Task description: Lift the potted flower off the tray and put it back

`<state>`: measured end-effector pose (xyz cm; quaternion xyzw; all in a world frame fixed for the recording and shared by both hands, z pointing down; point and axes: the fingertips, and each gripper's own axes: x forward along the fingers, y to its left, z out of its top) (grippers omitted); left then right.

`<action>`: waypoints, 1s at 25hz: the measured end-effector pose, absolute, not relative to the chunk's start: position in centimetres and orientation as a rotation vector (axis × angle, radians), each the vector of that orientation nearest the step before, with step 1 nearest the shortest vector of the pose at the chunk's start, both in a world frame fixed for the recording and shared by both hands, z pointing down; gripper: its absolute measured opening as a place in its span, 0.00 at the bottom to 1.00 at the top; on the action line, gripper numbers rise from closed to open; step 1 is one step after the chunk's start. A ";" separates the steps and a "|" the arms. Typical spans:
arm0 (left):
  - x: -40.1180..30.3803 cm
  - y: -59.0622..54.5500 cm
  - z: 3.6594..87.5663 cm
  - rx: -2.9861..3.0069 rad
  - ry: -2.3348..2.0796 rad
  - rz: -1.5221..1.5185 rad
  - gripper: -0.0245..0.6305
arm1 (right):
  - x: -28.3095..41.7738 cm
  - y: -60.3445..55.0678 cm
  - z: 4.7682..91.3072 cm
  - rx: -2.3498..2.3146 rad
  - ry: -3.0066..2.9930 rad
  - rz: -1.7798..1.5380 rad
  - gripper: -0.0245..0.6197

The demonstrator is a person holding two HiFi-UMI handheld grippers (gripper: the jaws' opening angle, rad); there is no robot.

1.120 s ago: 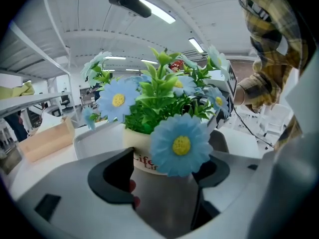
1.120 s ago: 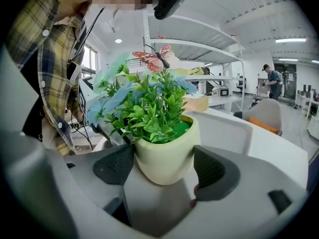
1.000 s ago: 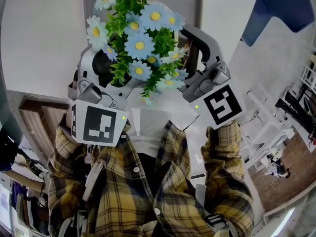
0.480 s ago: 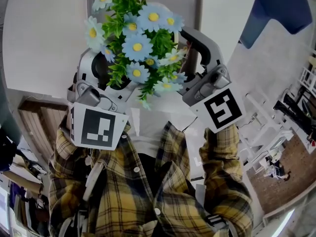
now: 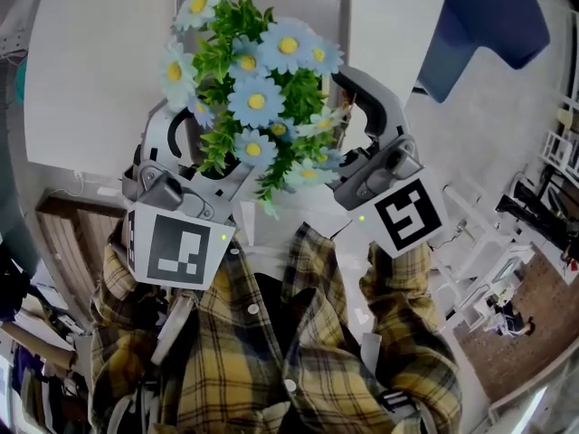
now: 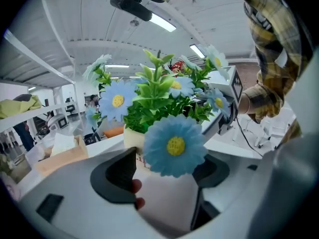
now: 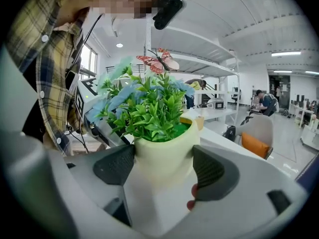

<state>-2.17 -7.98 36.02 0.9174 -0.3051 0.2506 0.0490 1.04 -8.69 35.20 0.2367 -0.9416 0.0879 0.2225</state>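
The potted flower (image 5: 258, 98), blue daisies and green leaves in a pale cream pot, hangs in the air close under my head, between both grippers. In the head view the blooms hide the pot and the jaw tips. My left gripper (image 6: 167, 169) is shut on the pot (image 6: 132, 136); a big blue daisy (image 6: 174, 144) covers most of the gap. My right gripper (image 7: 164, 171) is shut on the pot (image 7: 164, 151) from the other side, with both dark pads (image 7: 115, 166) against its wall. A pink butterfly (image 7: 158, 62) tops the plant. No tray is in view.
A white table (image 5: 90, 80) lies below and behind the flower, with a blue chair (image 5: 488, 25) at the upper right and a wooden surface (image 5: 63, 242) at the left. My plaid sleeves fill the lower head view. White desks and an orange-seated chair (image 7: 259, 143) stand behind.
The flower and both grippers have stayed locked together, sliding slightly lower in the head view. The table and chair behind them have shifted as the view turned.
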 end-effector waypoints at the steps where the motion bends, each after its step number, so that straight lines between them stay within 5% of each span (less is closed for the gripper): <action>1: -2.2 -8.0 36.0 2.798 -0.930 0.766 0.54 | 1.0 -8.7 35.2 0.658 -2.603 0.243 0.59; 25: -1.6 -8.7 35.8 2.892 -0.983 0.643 0.52 | 1.8 -9.3 34.7 0.740 -2.615 0.073 0.58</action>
